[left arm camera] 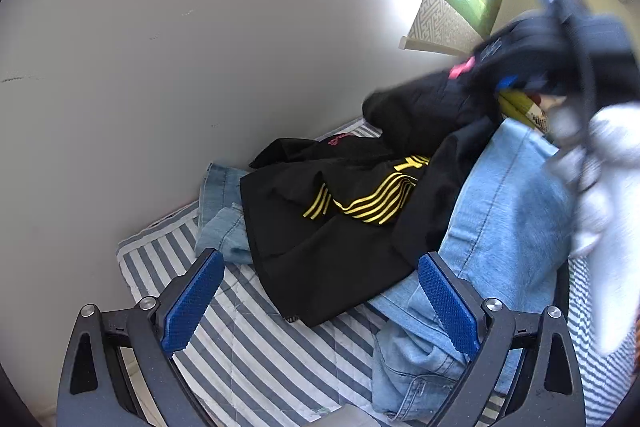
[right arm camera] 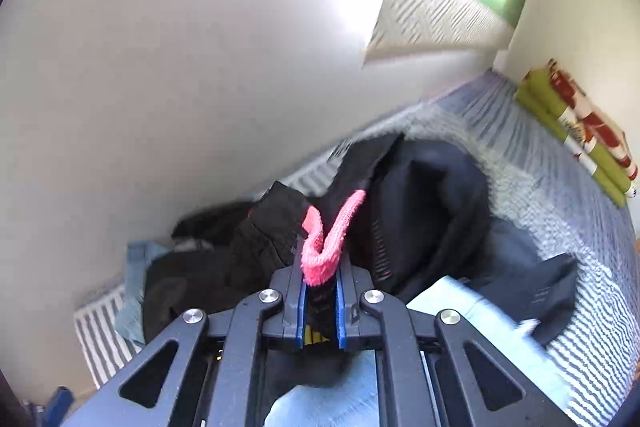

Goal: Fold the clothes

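Right hand-held gripper (right arm camera: 318, 291) clamped on the pink trim (right arm camera: 328, 235) of a black garment (right arm camera: 420, 211) in the clothes heap on the striped bed (right arm camera: 568, 187), left hand-held gripper (left arm camera: 320, 303) wide and empty; risk: thin pinch slips, or jeans (left arm camera: 508, 203) drag along.

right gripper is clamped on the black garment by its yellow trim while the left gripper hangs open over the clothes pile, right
Not quite: the right wrist view shows the right gripper clamped on the black garment by its pink trim, not yellow. The left gripper does hang open over the clothes pile.
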Action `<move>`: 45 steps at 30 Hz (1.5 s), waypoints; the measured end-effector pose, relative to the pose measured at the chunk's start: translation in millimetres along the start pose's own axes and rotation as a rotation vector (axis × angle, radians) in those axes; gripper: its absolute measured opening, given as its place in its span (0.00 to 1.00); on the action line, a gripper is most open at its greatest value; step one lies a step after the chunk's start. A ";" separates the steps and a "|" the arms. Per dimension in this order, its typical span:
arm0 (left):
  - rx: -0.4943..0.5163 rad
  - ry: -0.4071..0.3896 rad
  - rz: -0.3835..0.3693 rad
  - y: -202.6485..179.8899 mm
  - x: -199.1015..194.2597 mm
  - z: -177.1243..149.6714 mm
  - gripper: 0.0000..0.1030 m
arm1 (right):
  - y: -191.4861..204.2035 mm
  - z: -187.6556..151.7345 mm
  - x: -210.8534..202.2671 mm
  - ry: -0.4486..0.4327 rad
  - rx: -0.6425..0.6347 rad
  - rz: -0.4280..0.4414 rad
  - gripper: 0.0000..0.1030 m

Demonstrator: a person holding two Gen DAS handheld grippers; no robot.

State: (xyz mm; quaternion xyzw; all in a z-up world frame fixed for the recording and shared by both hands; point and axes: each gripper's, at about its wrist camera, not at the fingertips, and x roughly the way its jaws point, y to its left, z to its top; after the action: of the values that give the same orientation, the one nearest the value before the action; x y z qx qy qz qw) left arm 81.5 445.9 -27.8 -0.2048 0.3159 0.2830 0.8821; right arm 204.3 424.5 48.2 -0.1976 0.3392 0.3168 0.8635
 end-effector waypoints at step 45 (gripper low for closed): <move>0.637 0.073 -0.159 -222.8 -71.9 -173.8 0.95 | -379.4 -526.0 -307.2 0.343 0.571 -0.608 0.39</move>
State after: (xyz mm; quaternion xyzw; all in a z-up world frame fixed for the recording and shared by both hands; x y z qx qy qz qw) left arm 98.8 157.0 -63.2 0.0475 0.4029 0.0927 0.9093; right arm 45.6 -268.5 -49.3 -0.0920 0.4778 -0.0948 0.8685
